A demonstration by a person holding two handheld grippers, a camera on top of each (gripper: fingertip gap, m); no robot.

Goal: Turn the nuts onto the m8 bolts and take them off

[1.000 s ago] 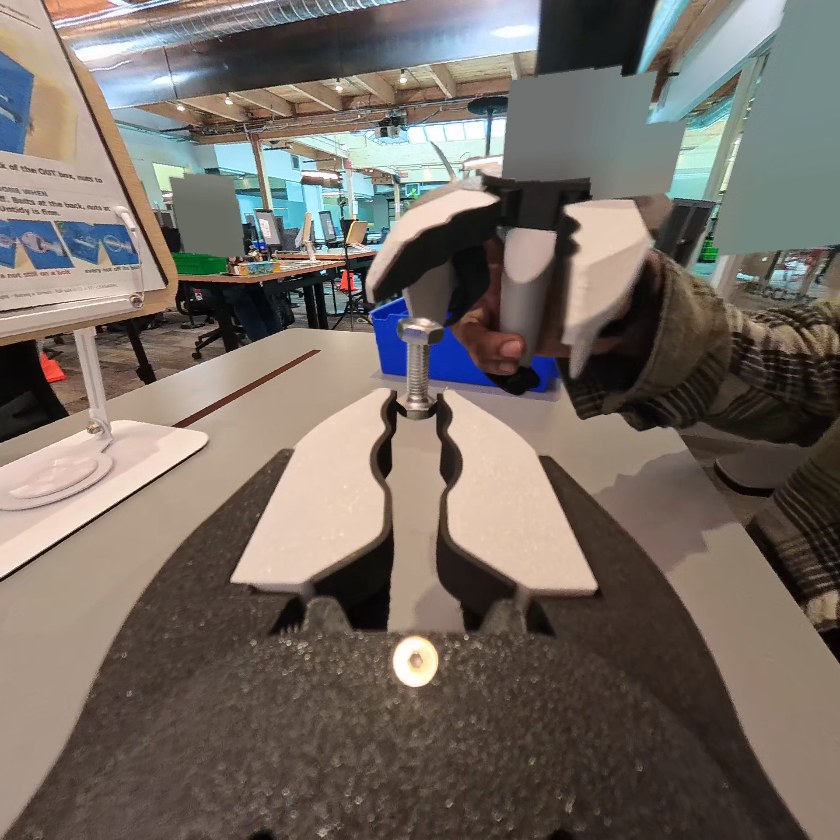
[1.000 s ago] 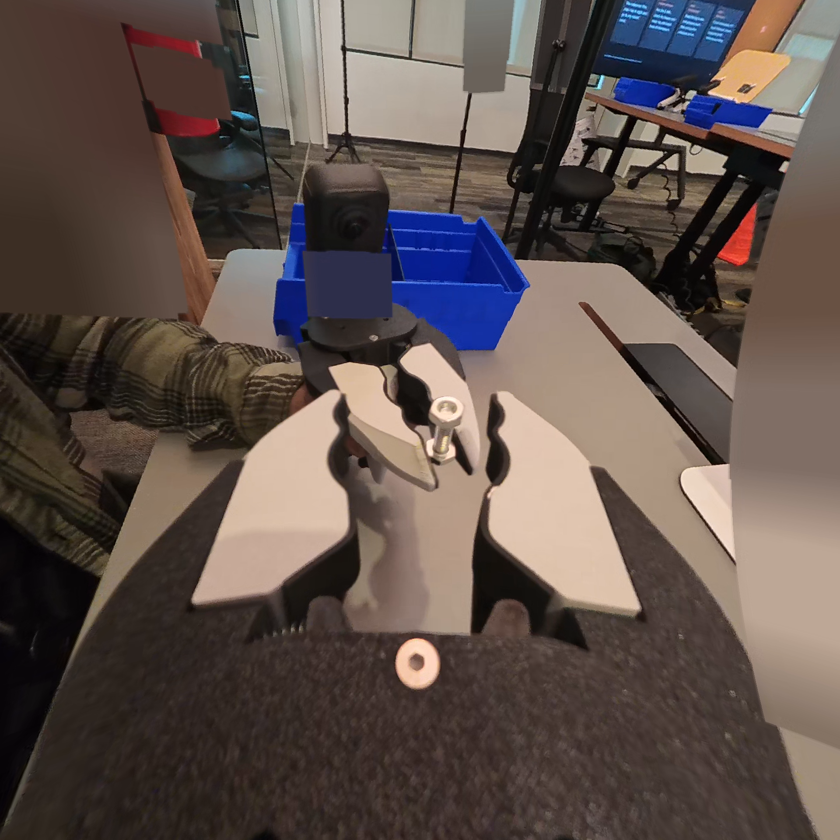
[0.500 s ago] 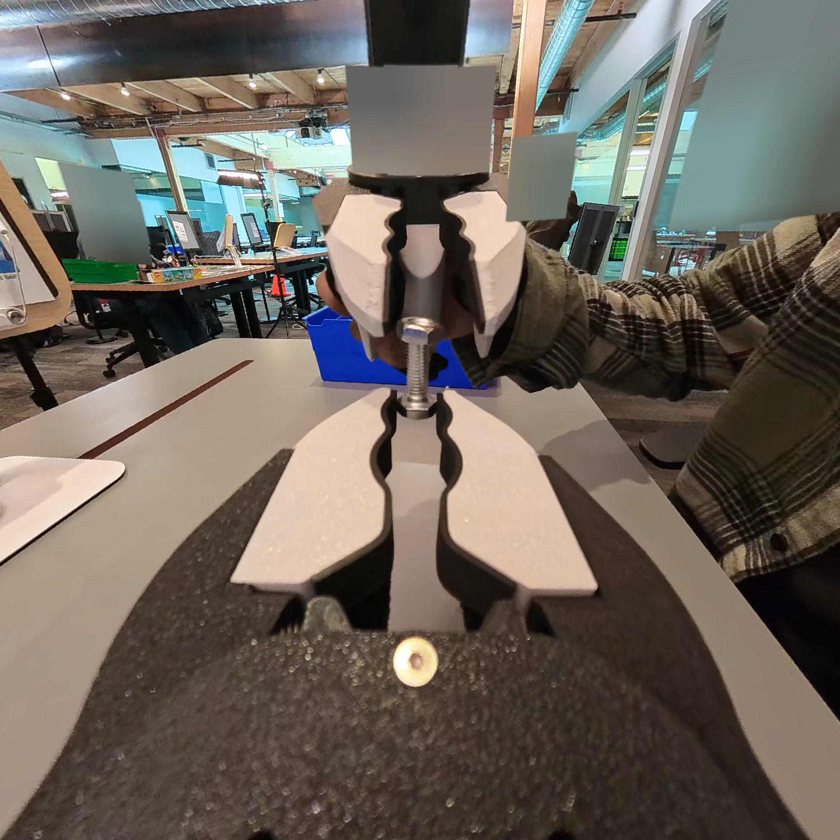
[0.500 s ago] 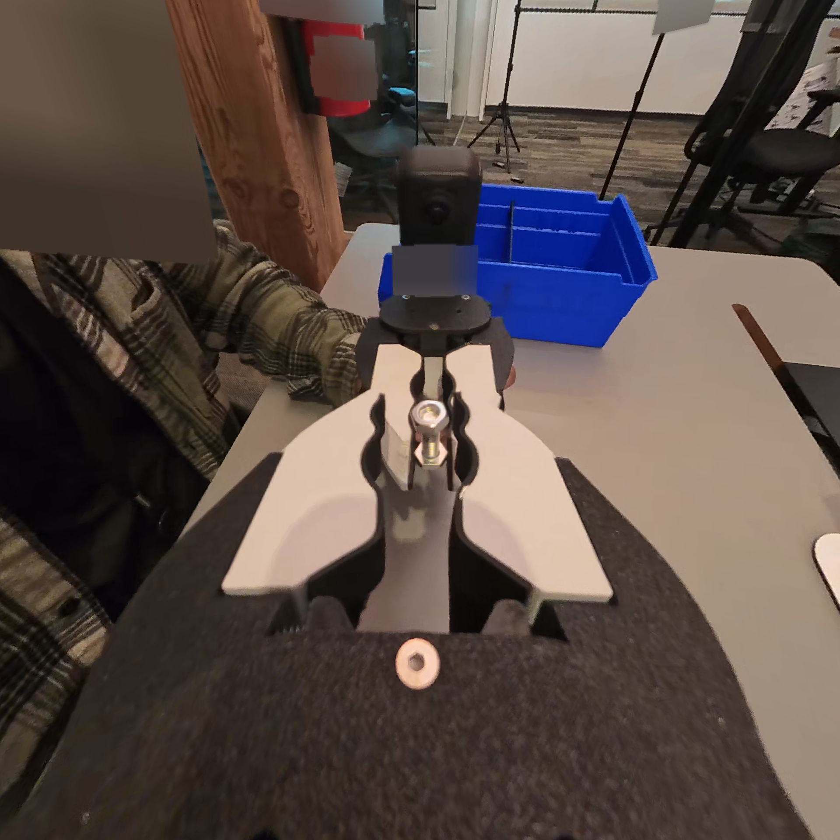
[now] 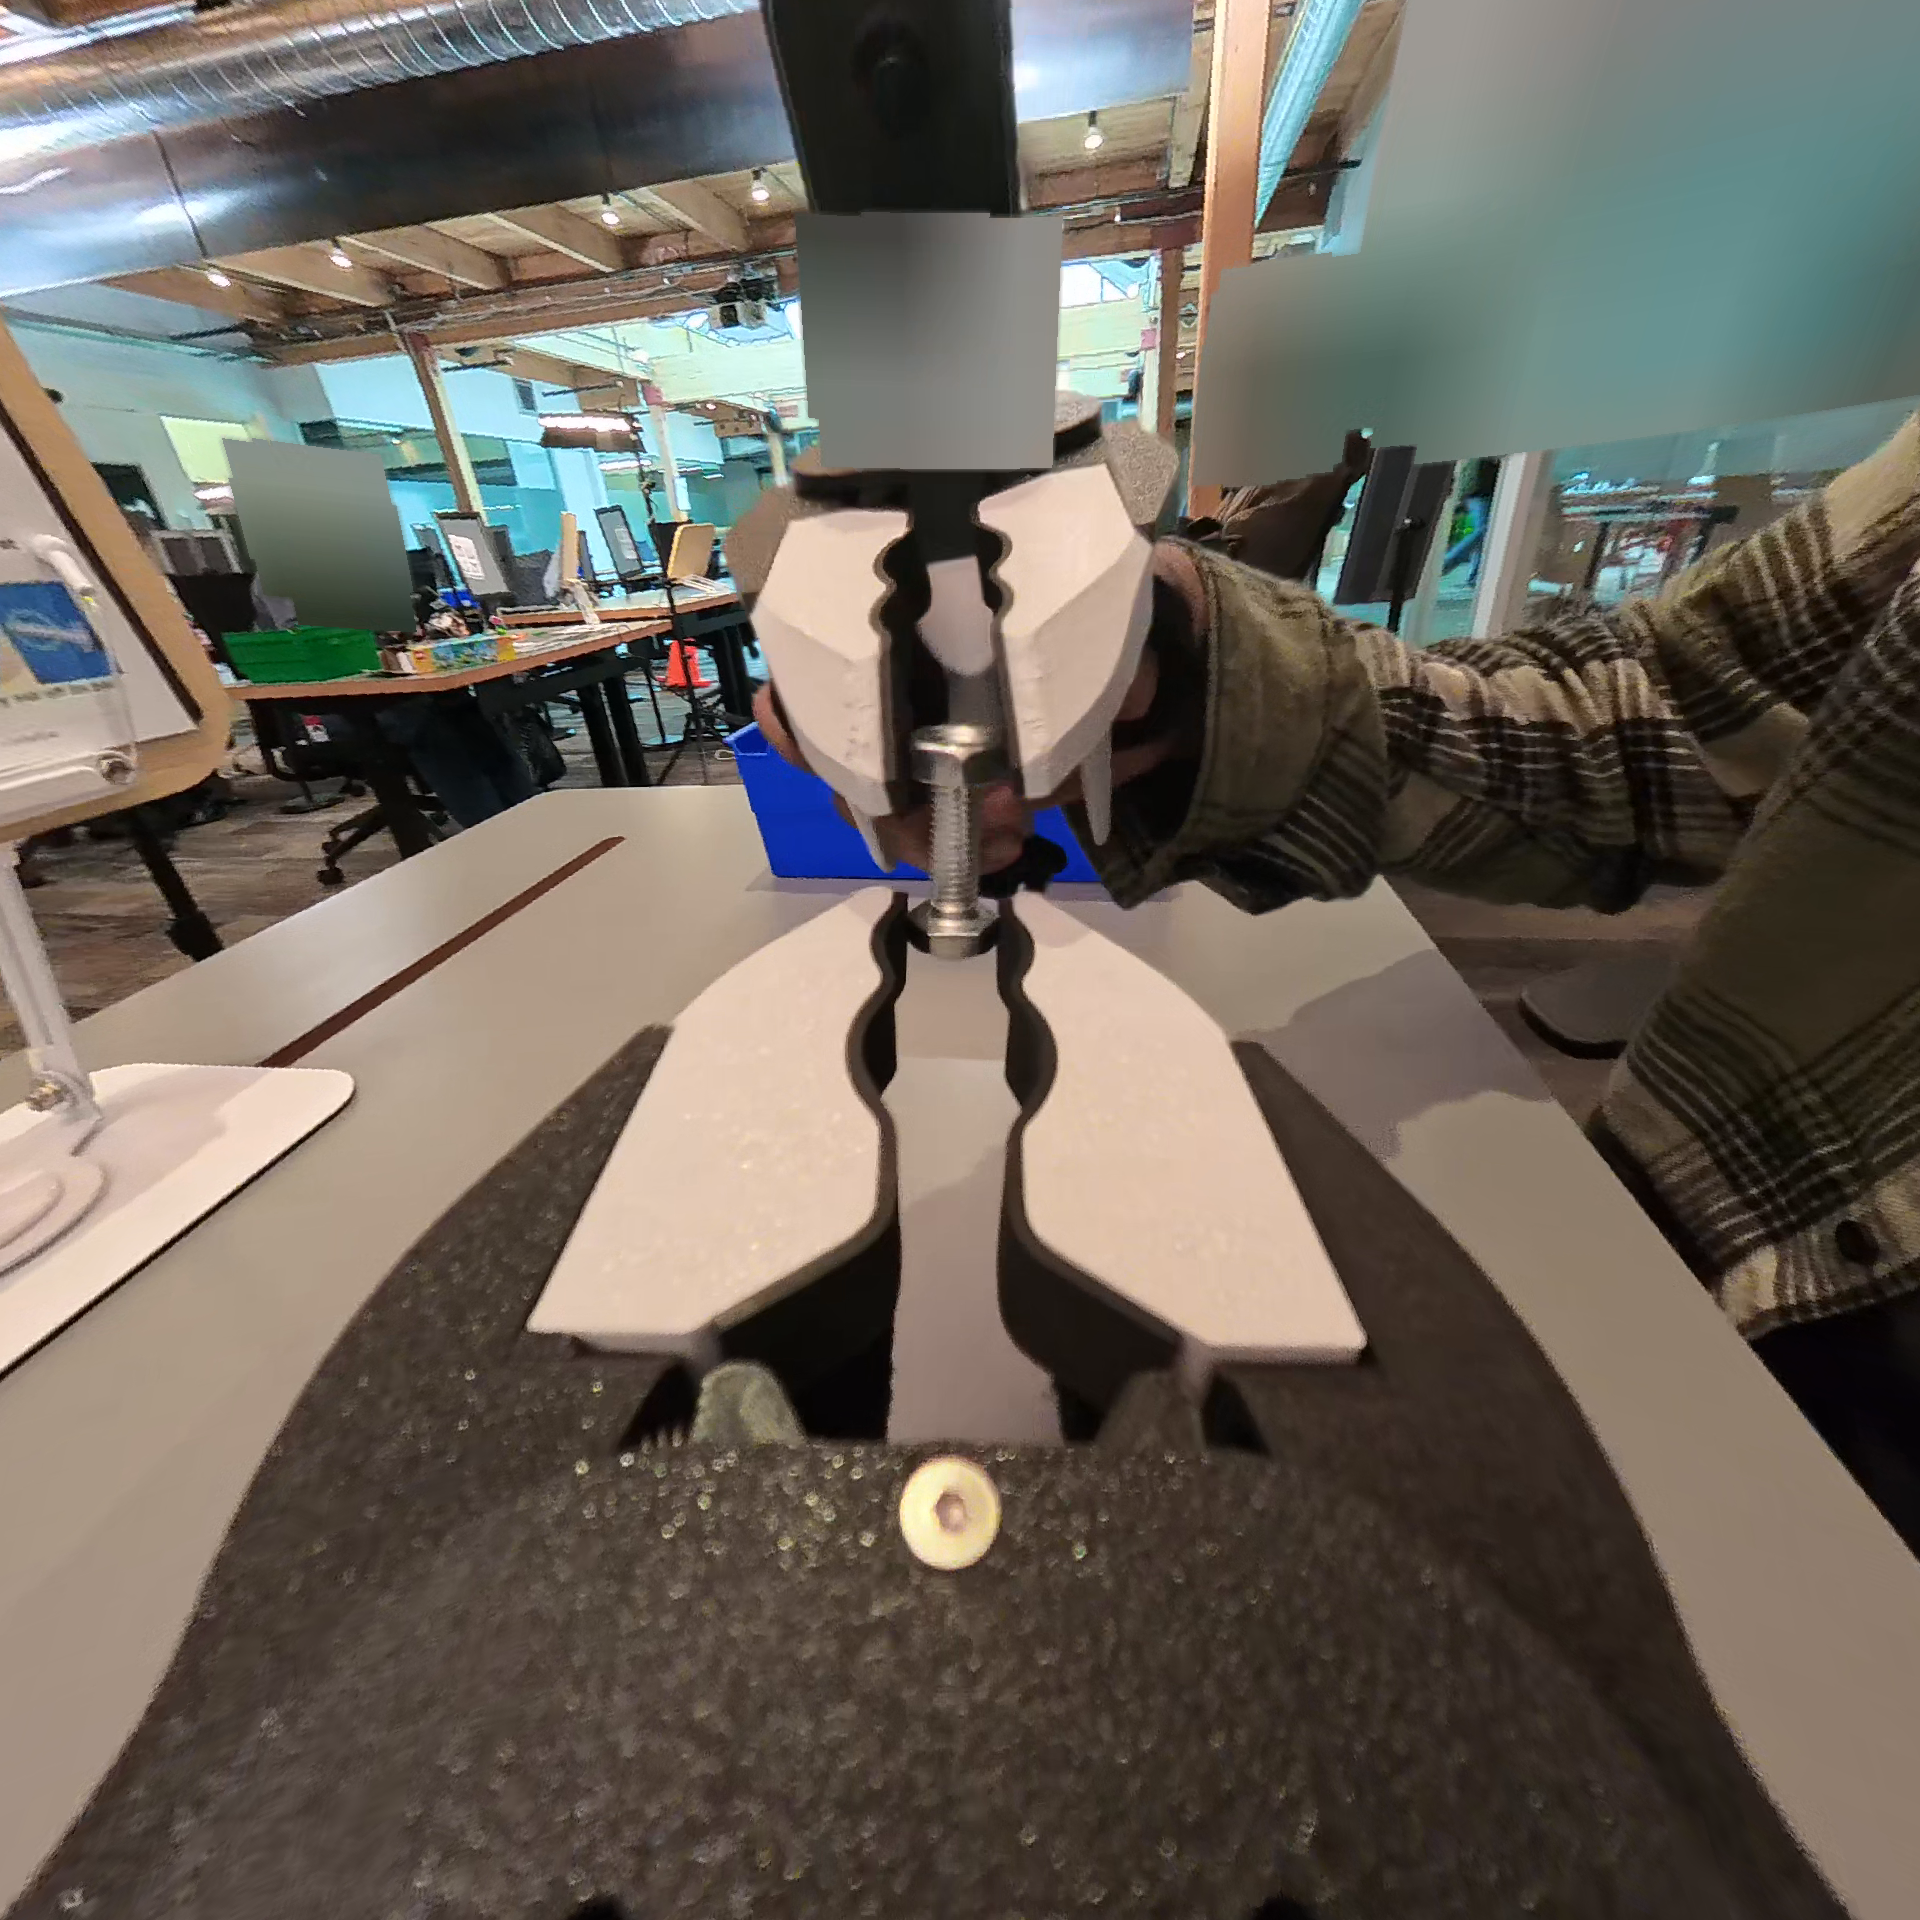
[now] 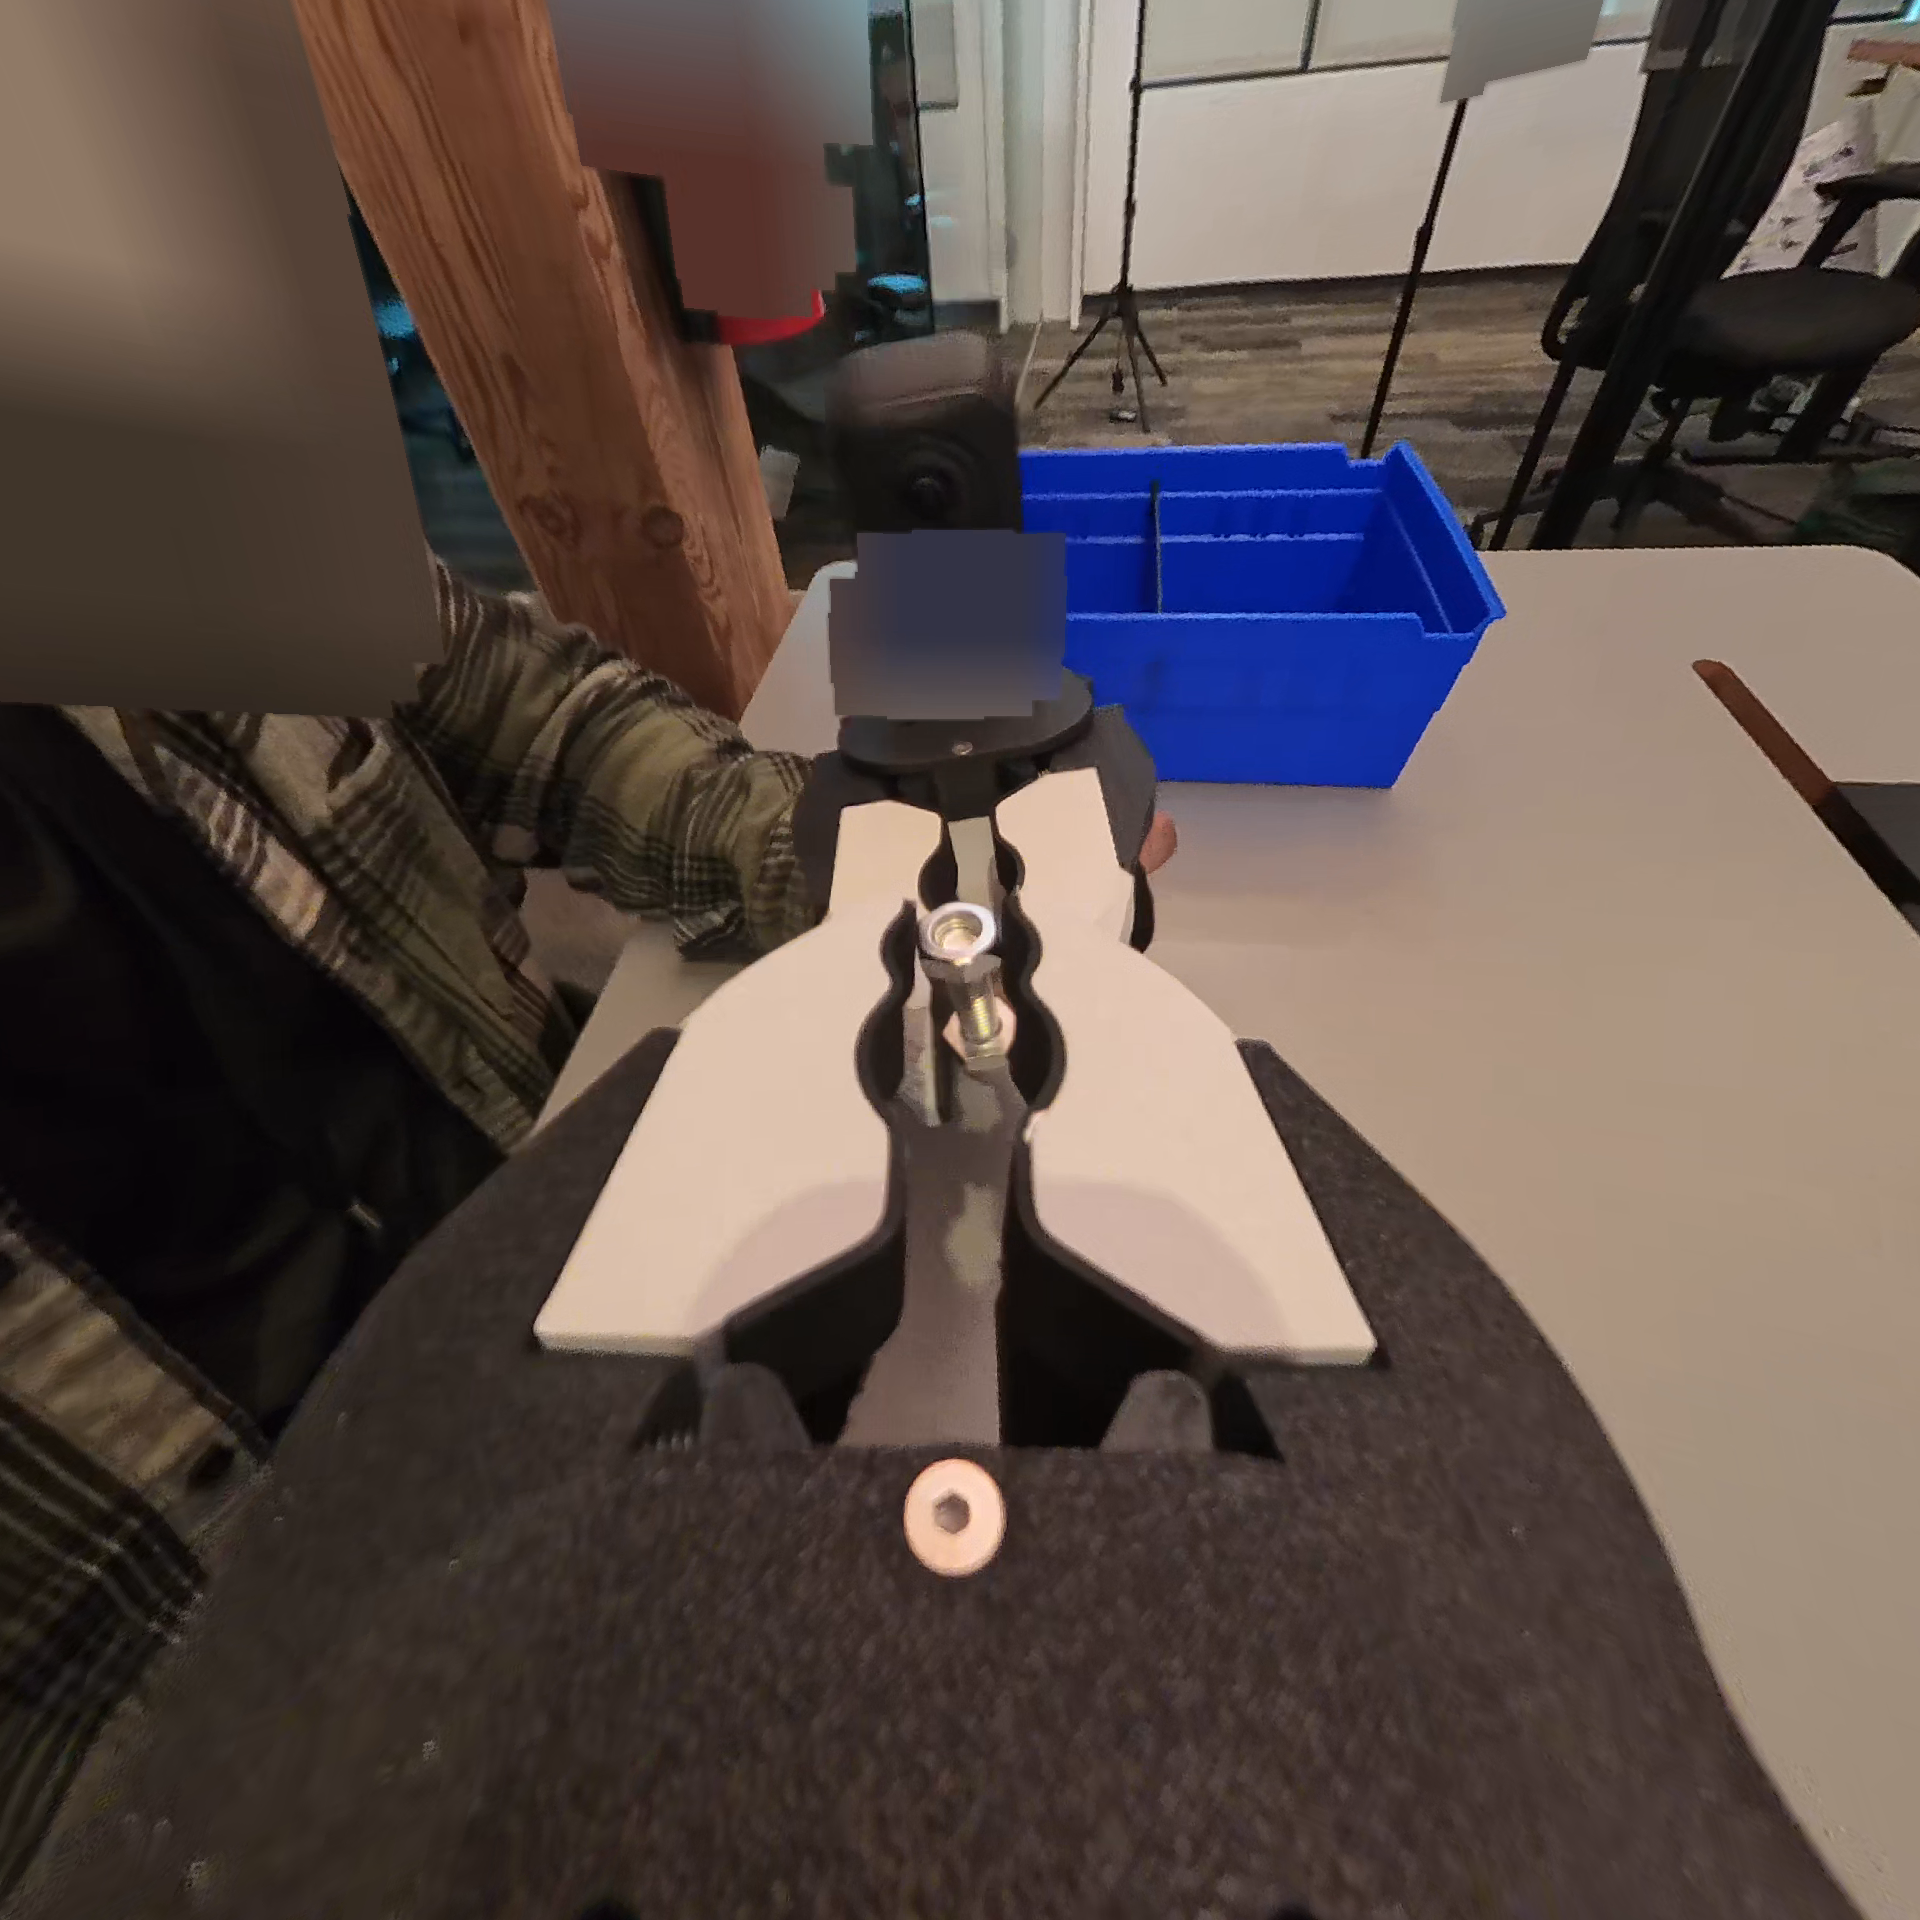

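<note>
A silver bolt [image 5: 951, 831] stands upright above the grey table [image 5: 416, 1039]. My left gripper [image 5: 954, 920] is shut on the bolt's head [image 5: 954, 930] at the bottom. A nut [image 5: 954, 750] sits at the top of the thread. My right gripper [image 6: 961, 925] comes from the far side and is shut on the nut [image 6: 961, 932], which I see from above with its hole showing. In the right wrist view the left gripper's white fingers [image 6: 883, 862] reach in underneath, and the bolt's thread [image 6: 982, 1023] shows between my pads.
A blue bin [image 6: 1247, 665] stands on the table behind the grippers; it also shows in the left wrist view [image 5: 800, 831]. A sign on a stand with a white base [image 5: 156, 1143] is at the left. A wooden post [image 6: 582, 364] stands beyond the table's edge. Plaid sleeves [image 5: 1558, 727] hold the grippers. Only a small space, under 4 cm, lies between the two pairs of fingers.
My right gripper swung round in line with the bolt and its jaws closed from wide open onto the nut. My left gripper kept its hold on the bolt head.
</note>
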